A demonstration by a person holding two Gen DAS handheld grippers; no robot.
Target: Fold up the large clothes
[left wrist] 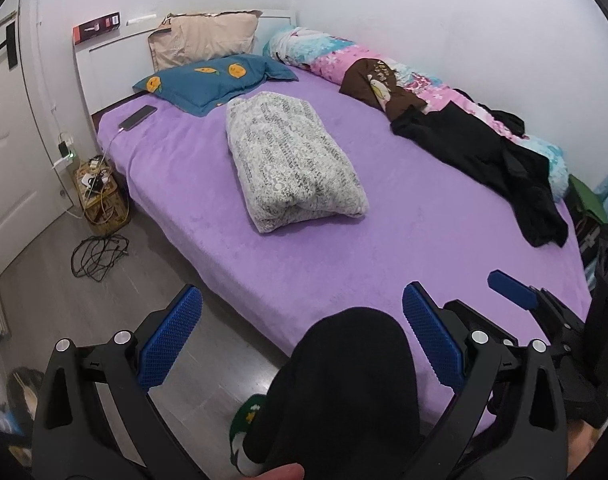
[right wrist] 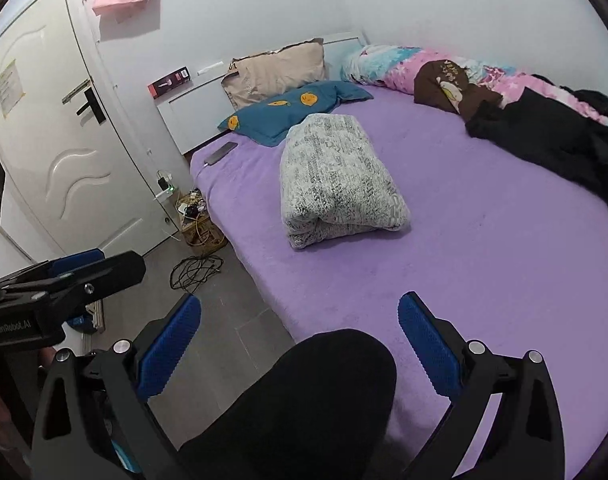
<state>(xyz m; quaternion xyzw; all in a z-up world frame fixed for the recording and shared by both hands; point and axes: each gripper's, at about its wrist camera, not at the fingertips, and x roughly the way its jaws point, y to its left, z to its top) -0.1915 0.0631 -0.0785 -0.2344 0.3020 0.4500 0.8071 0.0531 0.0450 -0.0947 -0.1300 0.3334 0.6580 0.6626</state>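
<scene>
Jaws, left: spread wide on the left gripper [left wrist: 302, 338], 2 blue pads [left wrist: 172, 334] apart, nothing pinched between them.
Jaws, right: same story on the right gripper [right wrist: 300, 342], blue pads [right wrist: 427, 350] wide apart, holding nothing.
Between the fingers: a black-clad knee [left wrist: 343, 384] fills the low centre of both wrist views, right at the near edge of the bed [left wrist: 383, 248].
Folded garment: grey-and-white knit bundle [left wrist: 292, 160] sits mid-bed on the purple cover, well apart from both grippers.
Long axis: runs head-to-foot along the bed; far end up by the teal pillow [left wrist: 220, 80], near end, with its rolled layered edges showing, pointing back toward the cameras.
Unfolded clothes: a black garment [left wrist: 487, 168] sprawls along the wall side, stretched down the bed's length, with a brown printed garment [left wrist: 377, 84] just past it on the pink-and-blue rolled quilt [left wrist: 327, 50].
Headboard end: beige pillow [left wrist: 204, 38] leaning upright behind the teal one; a phone [left wrist: 138, 117] on its cable at the corner.
Gripper neighbours: right gripper's blue tip shows at the right of the left wrist view, level with the bed's near edge.
</scene>
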